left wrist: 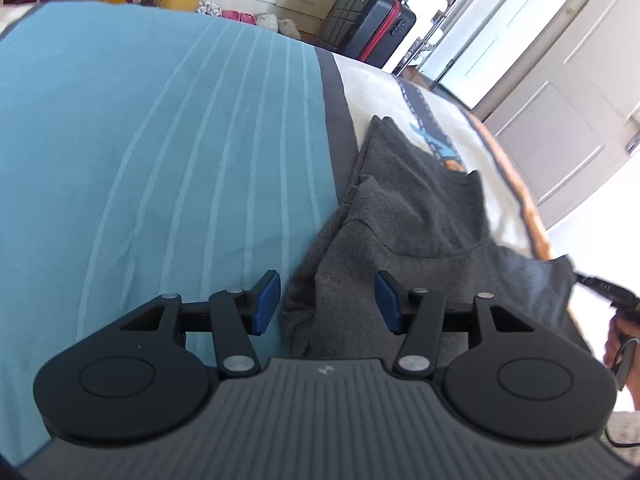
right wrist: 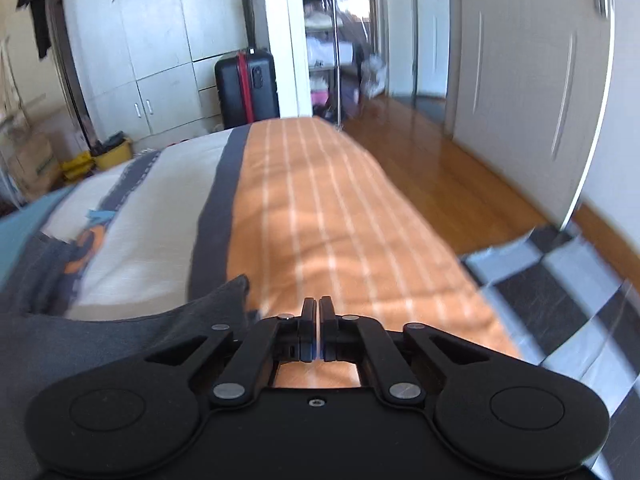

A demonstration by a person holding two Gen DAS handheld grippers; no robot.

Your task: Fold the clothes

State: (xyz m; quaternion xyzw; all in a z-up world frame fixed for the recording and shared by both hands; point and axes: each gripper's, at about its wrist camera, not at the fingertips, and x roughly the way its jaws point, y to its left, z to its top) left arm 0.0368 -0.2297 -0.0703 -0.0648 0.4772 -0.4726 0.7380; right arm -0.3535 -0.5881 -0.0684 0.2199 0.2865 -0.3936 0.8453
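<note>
Bed (left wrist: 140,140) with striped bedspread, teal band on the left wrist view, cream middle, orange band (right wrist: 320,220) on the right wrist view. Dark grey garment (left wrist: 420,220) lies on the cream band, partly layered over itself, long axis running away from the left camera toward the foot of the bed. One corner of it (right wrist: 224,300) reaches onto the orange band.

Left gripper (left wrist: 327,300) jaws spread wide, nothing between them, hovering over the garment's near edge; cloth lies ahead and slightly right of it. Right gripper (right wrist: 319,320) fingers pressed together; the grey corner sits just to its left, cannot tell if any cloth is pinched. Right-side view is motion-blurred.

Left gripper is nearer the garment's bulk; right is nearer the loose corner. Fold stage unclear: layers fit either mid-fold or just bunched.
</note>
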